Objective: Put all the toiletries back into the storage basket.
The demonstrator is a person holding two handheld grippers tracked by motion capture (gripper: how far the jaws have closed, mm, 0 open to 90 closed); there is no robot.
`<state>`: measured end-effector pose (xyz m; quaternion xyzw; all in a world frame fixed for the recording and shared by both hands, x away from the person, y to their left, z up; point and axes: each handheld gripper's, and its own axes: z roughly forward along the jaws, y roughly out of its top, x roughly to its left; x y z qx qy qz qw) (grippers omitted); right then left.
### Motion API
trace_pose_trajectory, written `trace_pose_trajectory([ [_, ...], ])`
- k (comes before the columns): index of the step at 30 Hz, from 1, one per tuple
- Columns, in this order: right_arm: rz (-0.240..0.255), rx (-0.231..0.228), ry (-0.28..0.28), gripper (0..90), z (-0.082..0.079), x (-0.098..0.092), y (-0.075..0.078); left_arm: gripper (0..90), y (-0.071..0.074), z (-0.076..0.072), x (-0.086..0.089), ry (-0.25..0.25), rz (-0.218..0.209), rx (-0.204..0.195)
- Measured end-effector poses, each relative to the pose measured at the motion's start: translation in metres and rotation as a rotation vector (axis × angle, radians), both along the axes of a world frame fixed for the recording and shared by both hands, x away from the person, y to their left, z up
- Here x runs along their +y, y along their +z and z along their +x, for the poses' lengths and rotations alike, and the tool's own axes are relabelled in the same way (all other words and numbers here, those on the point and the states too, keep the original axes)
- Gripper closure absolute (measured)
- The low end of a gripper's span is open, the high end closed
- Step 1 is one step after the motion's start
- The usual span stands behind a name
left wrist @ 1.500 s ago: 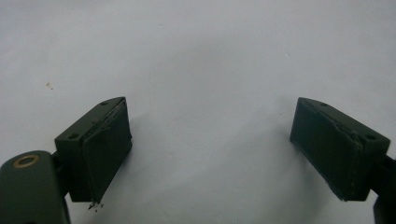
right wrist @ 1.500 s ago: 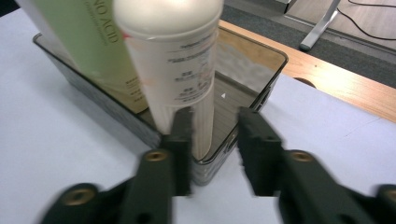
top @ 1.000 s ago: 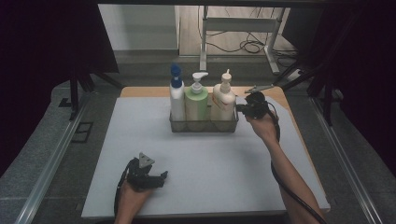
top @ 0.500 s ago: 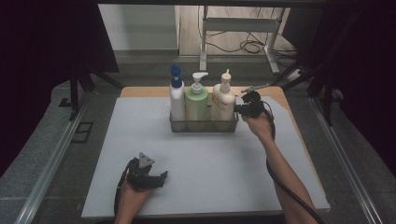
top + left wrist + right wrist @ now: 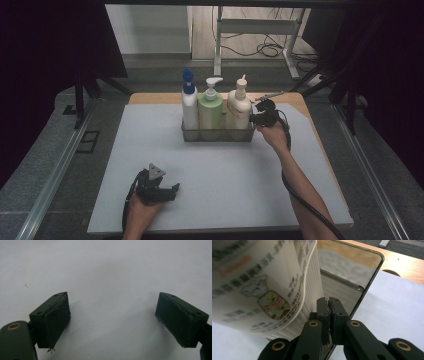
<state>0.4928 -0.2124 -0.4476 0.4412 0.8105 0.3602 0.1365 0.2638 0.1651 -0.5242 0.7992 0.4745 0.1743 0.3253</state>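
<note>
Since the earlier frame the right gripper (image 5: 255, 118) had sunk slightly beside the cream bottle (image 5: 238, 107), from shoulder level toward the rim of the clear tray (image 5: 218, 134); the left gripper (image 5: 170, 190) had not shifted. Right jaws were pressed together, and the right gripper view showed the tray's end wall (image 5: 352, 275) running down between the pads, so they appeared pinched on that thin wall, probably to drag or steady the tray. The high view could not settle this: there the tips merely met the tray's right end. The cream bottle's label (image 5: 265, 298) loomed blurred just beside the jaws, touching nothing of them as far as could be told. Left jaws stood wide with nothing between, hovering close over the bare white mat (image 5: 107, 270), seemingly parked at the near edge. Tray stood at the mat's far side, holding the blue-capped bottle (image 5: 189, 105), green bottle (image 5: 210, 107) and cream bottle in a row.
</note>
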Motion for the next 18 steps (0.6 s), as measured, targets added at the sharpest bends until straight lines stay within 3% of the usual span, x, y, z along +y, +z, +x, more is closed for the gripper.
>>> trace_pose_trajectory([
  [18, -0.013, 0.014, 0.009, 86.7, 0.001, 0.011, -0.012, 12.3, 0.0, 0.0, 0.0, -0.001, 0.0, 0.0],
])
